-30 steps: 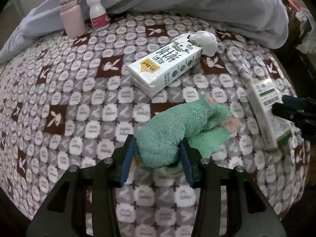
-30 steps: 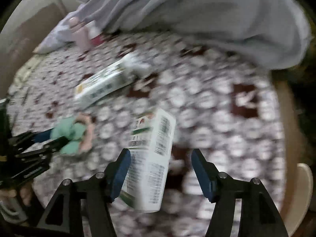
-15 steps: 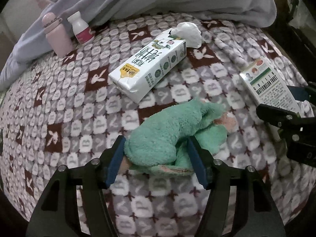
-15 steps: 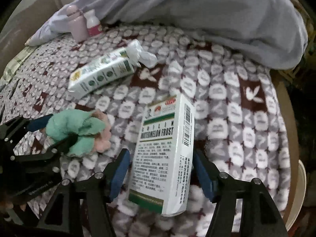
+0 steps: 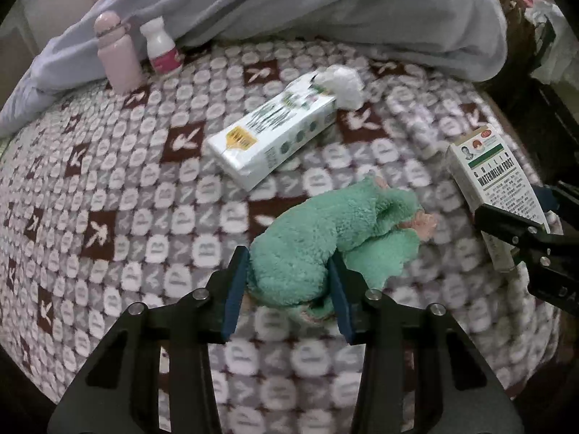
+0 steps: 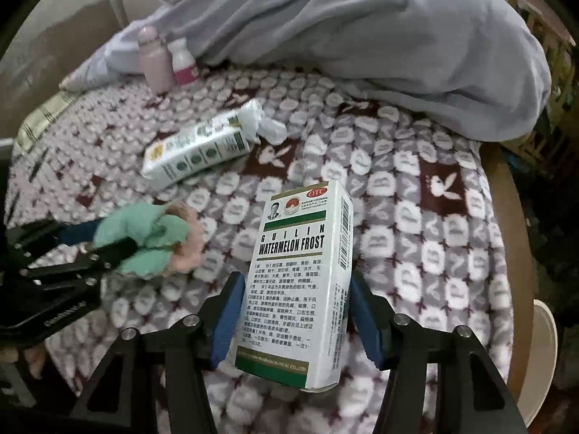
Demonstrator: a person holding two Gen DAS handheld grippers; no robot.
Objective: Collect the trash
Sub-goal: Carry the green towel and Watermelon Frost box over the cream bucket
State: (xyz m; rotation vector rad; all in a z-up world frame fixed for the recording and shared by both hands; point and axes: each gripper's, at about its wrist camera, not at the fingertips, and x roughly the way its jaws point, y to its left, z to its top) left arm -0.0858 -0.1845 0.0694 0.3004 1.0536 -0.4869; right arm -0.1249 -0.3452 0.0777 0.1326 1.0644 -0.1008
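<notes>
Your left fingers [image 5: 237, 289] hide the green plush's [image 5: 318, 238] near end; the milk carton's [image 5: 275, 133] print blurs unreadable

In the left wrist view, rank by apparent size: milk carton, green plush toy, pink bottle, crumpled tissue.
1. green plush toy, though it sits nearest the camera, so this is inflated
2. milk carton, close to the toy in apparent size
3. pink bottle
4. crumpled tissue, similar to the bottle; unsure
</notes>
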